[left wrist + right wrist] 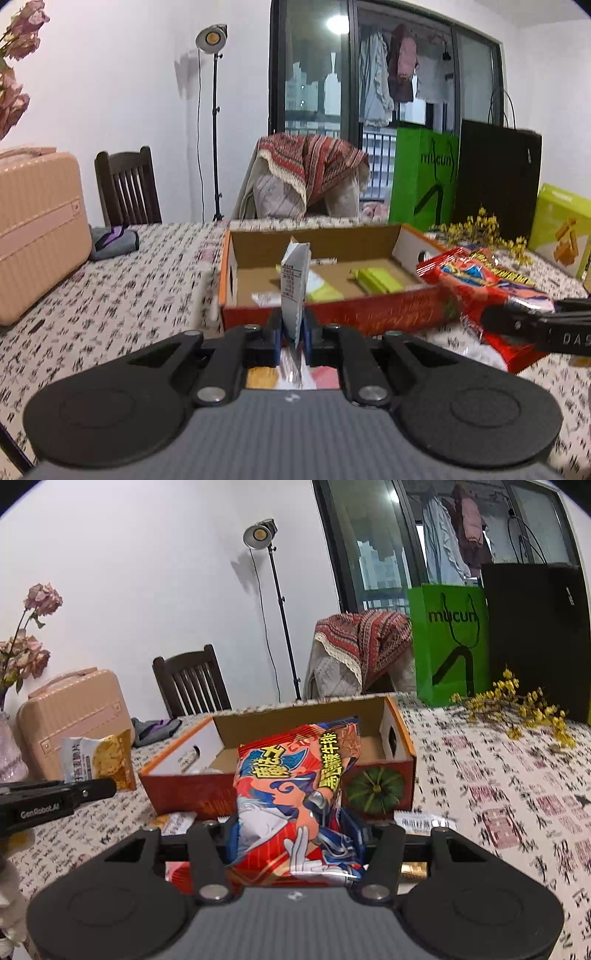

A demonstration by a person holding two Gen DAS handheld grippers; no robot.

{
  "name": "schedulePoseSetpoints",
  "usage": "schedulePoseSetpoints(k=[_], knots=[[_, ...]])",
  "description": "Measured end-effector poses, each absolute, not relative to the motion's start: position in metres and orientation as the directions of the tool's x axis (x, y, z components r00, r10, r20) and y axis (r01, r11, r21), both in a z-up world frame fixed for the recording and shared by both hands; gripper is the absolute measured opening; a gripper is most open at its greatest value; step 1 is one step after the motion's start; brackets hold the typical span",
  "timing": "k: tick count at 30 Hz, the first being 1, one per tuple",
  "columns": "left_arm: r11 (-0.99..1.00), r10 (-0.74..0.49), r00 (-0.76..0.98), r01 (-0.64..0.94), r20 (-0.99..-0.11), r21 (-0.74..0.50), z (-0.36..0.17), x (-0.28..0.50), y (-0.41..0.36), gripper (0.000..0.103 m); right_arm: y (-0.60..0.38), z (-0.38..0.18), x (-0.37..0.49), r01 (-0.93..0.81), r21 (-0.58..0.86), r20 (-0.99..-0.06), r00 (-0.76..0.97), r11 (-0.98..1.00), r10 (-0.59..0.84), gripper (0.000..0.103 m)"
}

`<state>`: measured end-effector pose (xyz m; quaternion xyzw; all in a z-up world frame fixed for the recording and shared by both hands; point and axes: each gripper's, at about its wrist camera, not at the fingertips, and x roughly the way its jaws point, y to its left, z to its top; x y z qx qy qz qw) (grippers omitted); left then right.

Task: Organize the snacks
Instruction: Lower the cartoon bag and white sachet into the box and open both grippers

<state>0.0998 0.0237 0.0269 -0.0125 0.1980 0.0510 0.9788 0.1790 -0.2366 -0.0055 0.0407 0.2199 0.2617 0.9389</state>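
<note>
left hand-held gripper (pixel 294 334): clenching on a thin white snack packet (pixel 295 284); gripping it by the lower edge between the blue pads; showing also at the left edge of the right wrist view (pixel 92 790), holding that same packet, there with an orange biscuit picture on its face (pixel 99 762)
white snack packet: standing upright and edge-on above the jaws; hanging in front of the near wall of the box, clear of the counter
right hand-held gripper (pixel 295 843): grasping a red snack bag (pixel 299 801); jaws standing partly apart with the puffy bag pressed between them; reaching in from the right in the left wrist view (pixel 517 321)
red snack bag: printed with cartoon figures and yellow lettering; rising tilted above the jaws, covering part of the box behind it; lifted off the counter near the box's right front corner (pixel 480 284)
box (pixel 332 314): open cardboard tray with red outer walls and orange rim; sitting on the counter straight ahead of both grippers; showing a green pumpkin picture on its front wall (pixel 375 788)
inside the box: yellow-green packets (pixel 376 280) lying flat on the floor of the box; another pale packet (pixel 325 288) lying near the front wall
counter (pixel 129 295): wearing a cloth printed with black and red characters
on the counter: a small white packet (pixel 421 821) lying just right of the right gripper; a pink case (pixel 37 236) at the far left; yellow dried flowers (pixel 524 705) to the right of the box; a green paper bag (pixel 448 642) and a black bag (pixel 535 635) standing behind them
</note>
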Motion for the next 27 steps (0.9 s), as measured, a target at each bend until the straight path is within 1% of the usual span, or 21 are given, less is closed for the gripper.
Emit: schedulePoseSetpoints(k=[8, 12, 16, 20, 24, 27], knots=[[0.994, 0.084, 0.932, -0.104, -0.352, -0.037, 0.052, 0.136, 0.024, 0.012, -0.224, 0.017, 0.202, -0.492, 0.177, -0.338, 0.783, 0.853, 0.522, 0.052], [0.994, 0.075, 0.94, -0.099, -0.333, -0.055, 0.065, 0.163, 0.023, 0.012, -0.215, 0.03, 0.228, -0.492, 0.175, -0.328, 0.787, 0.853, 0.522, 0.052], [0.993, 0.069, 0.94, -0.098, -0.334, -0.07, 0.072, 0.191, 0.022, 0.012, -0.207, 0.04, 0.253, -0.488, 0.173, -0.32, 0.794, 0.856, 0.517, 0.052], [0.989, 0.085, 0.933, -0.12, -0.349, -0.081, 0.068, 0.219, 0.025, 0.012, -0.197, 0.038, 0.285, -0.475, 0.18, -0.331, 0.795, 0.861, 0.508, 0.052], [0.988, 0.092, 0.924, -0.131, -0.372, -0.082, 0.052, 0.24, 0.032, 0.012, -0.19, 0.02, 0.307, -0.455, 0.169, -0.349, 0.802, 0.874, 0.485, 0.052], [0.989, 0.087, 0.906, -0.129, -0.415, -0.074, 0.037, 0.256, 0.037, 0.012, -0.19, 0.004, 0.318, -0.458, 0.185, -0.375, 0.785, 0.87, 0.493, 0.052]])
